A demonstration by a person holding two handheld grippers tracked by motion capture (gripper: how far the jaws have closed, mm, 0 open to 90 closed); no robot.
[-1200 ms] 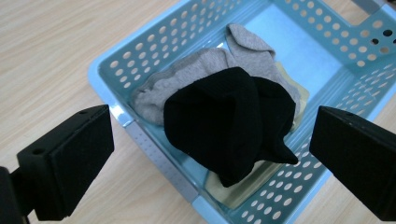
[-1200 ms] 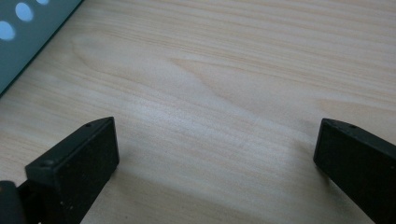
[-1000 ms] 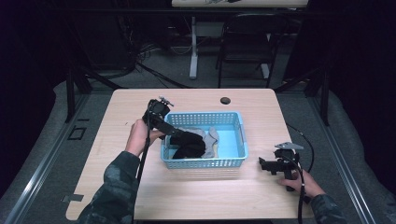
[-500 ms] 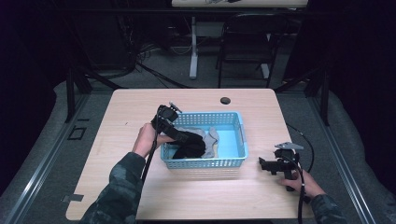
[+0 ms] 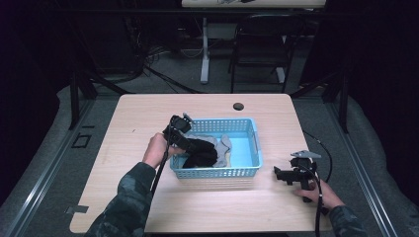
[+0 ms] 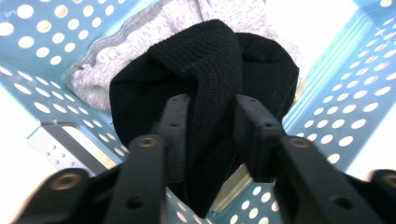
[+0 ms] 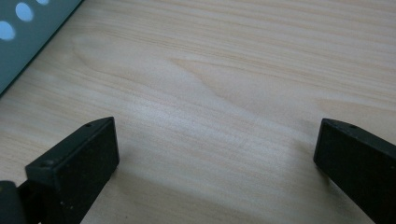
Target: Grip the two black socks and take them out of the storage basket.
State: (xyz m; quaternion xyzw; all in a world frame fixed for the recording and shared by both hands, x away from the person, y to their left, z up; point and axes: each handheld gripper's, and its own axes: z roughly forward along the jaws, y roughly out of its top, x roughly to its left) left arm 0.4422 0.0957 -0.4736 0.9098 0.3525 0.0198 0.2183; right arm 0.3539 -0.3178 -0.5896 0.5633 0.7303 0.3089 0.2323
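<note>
Pale wood grain of the table (image 5: 217, 207) runs under everything, with dark floor and chair legs beyond its far edge. At the left gripper (image 6: 212, 116), the two black jaws have just been closing and now pinch a raised fold of the black knit garment (image 6: 219, 60), the fabric bunched between the pads. That garment lies inside the blue perforated basket (image 5: 247, 148), towards the basket's left end, resting on top of a grey garment (image 6: 98, 70) that spreads beneath and beyond it. In the high view the left gripper (image 5: 184, 140) dips over the basket's left rim, the left hand (image 5: 157, 149) just outside that rim. To the right of the basket, clear of its wall, the right gripper (image 5: 282, 174) sits low over bare table, its jaws standing wide apart with nothing but wood between them; a corner of the basket (image 7: 28, 37) shows at the upper left of the right gripper view.
</note>
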